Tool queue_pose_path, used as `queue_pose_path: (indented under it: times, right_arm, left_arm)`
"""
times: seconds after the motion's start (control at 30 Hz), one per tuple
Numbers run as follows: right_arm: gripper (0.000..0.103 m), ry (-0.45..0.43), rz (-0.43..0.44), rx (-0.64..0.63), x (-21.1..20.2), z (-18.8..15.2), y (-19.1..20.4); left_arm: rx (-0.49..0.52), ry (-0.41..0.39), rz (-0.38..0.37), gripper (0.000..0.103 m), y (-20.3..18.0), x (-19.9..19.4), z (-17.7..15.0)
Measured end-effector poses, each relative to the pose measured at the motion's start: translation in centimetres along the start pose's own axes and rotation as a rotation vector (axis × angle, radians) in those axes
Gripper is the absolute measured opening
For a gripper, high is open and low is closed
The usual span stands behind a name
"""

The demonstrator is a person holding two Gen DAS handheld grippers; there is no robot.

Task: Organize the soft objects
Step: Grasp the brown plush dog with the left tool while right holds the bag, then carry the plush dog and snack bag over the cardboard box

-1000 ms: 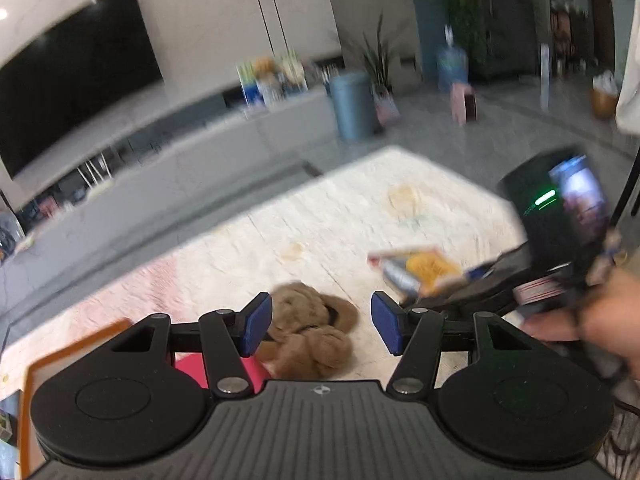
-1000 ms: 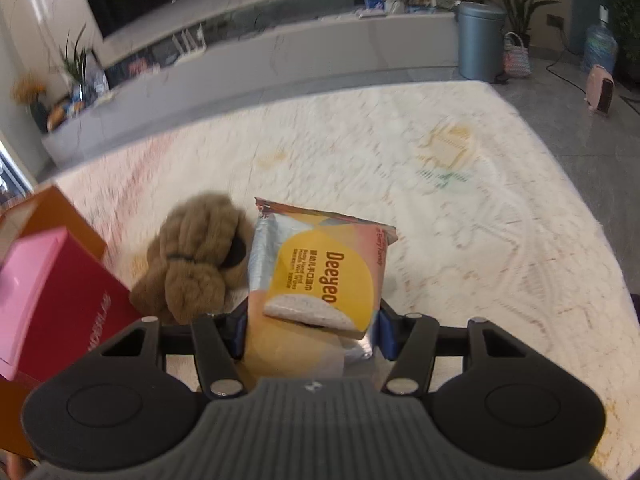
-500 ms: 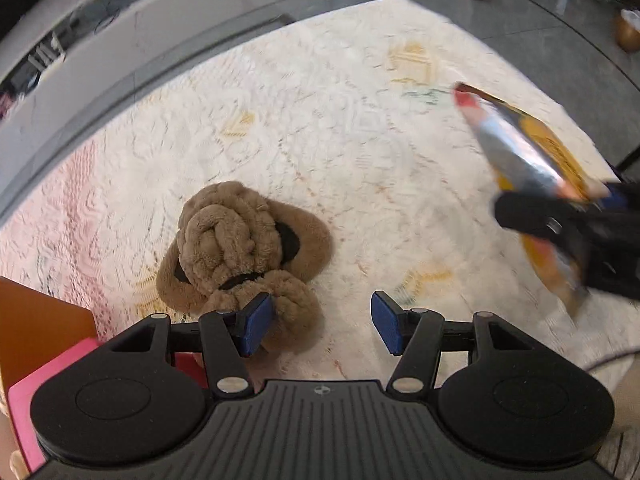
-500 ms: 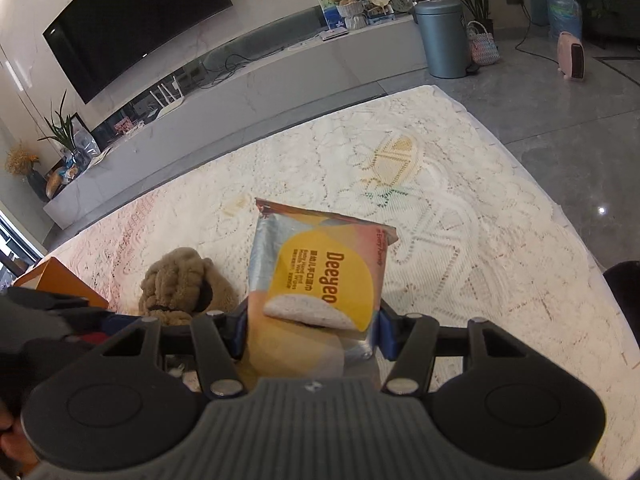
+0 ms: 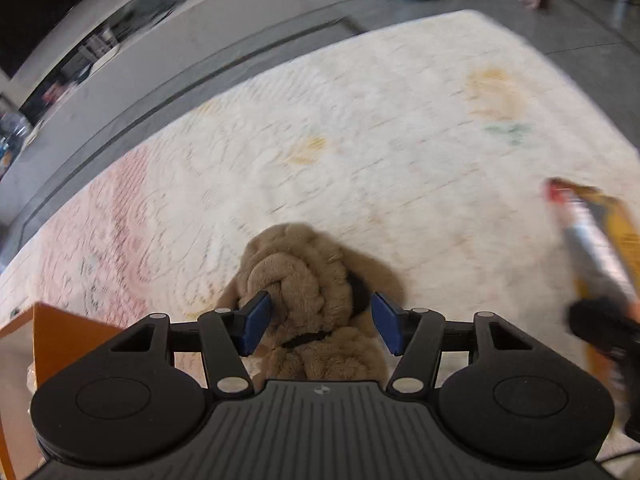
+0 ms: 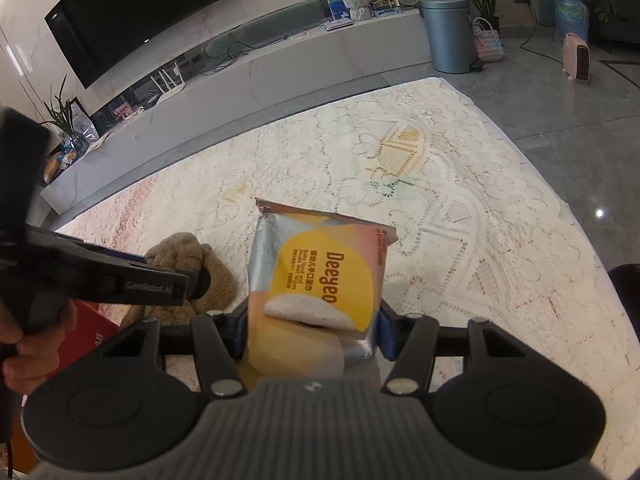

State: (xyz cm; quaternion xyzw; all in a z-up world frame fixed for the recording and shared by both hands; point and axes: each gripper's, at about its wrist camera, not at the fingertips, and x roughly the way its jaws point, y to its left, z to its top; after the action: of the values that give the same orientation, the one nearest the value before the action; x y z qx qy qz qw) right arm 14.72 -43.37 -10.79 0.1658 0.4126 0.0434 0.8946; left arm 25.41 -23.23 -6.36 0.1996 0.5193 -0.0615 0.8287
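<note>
A brown plush toy (image 5: 316, 304) lies on the cream lace rug (image 5: 360, 140). My left gripper (image 5: 320, 326) is open, its blue pads on either side of the toy's body. The toy also shows in the right wrist view (image 6: 188, 264), partly hidden by the left gripper's body (image 6: 120, 280). My right gripper (image 6: 310, 332) is shut on a yellow Deeyeo wet-wipes pack (image 6: 320, 280) and holds it above the rug. The pack shows at the right edge of the left wrist view (image 5: 600, 240).
An orange box (image 5: 64, 336) stands at the left, with a red box (image 6: 94, 328) beside it. A long grey TV bench (image 6: 280, 64), a TV (image 6: 132, 12) and a blue-grey bin (image 6: 448, 32) are at the back. Grey tile floor (image 6: 560, 112) borders the rug on the right.
My left gripper has tipped down and moved onto the plush toy, so the toy now lies between its open fingers. My right gripper has kept hold of the wipes pack and lifted a little.
</note>
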Motion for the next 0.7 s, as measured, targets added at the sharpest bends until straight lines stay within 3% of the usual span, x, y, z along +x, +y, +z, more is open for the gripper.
queue_pose_path:
  times: [0.27, 0.37, 0.47, 0.53, 0.7]
  right_arm:
    - [0.058, 0.012, -0.004, -0.010, 0.3, -0.1, 0.1]
    - [0.058, 0.017, -0.002, -0.013, 0.4, -0.2, 0.2]
    - [0.058, 0.023, -0.010, -0.015, 0.6, -0.2, 0.2]
    - [0.058, 0.025, -0.015, -0.016, 0.7, -0.2, 0.2]
    - [0.058, 0.026, -0.016, -0.015, 0.8, -0.2, 0.2]
  left_arm:
    - [0.076, 0.033, 0.119, 0.082, -0.8, 2.3, -0.8]
    - [-0.074, 0.077, 0.087, 0.090, 1.0, 3.2, -0.8]
    - [-0.195, 0.112, 0.017, 0.090, 2.9, 3.7, -0.8]
    - [-0.224, 0.124, -0.027, 0.074, 3.4, 3.7, -0.7]
    - [-0.183, 0.090, -0.060, 0.056, 3.3, 2.8, -0.9]
